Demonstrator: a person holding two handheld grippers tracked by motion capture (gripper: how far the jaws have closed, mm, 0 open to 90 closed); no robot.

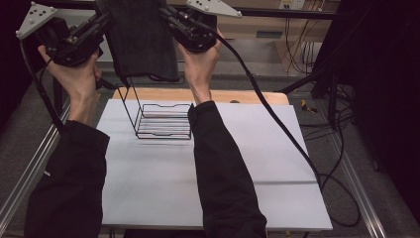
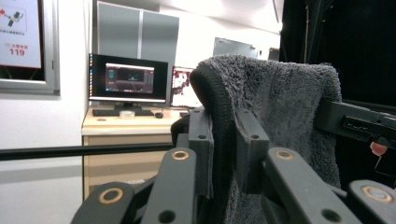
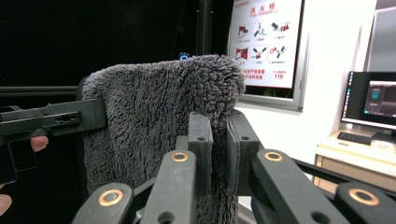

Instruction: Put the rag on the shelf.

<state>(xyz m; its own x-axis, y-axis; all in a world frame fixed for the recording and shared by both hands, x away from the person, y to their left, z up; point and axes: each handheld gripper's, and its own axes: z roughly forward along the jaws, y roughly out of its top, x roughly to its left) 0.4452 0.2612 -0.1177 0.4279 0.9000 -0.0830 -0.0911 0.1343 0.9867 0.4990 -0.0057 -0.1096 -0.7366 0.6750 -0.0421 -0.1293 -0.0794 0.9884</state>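
The black wire rack (image 1: 163,120) stands empty near the far edge of the white tabletop (image 1: 247,163). Above it hangs the grey towel (image 1: 141,39), stretched between both claws: the left claw (image 1: 101,22) and the right claw (image 1: 166,15) are each clamped on an upper corner. Monitors (image 2: 128,78) and a wall poster (image 3: 266,42) stand behind.

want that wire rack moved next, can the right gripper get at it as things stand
Probably not yet. The right gripper is shut on the grey towel, held high above the wire rack together with the left gripper. The rack itself sits uncovered on the table.
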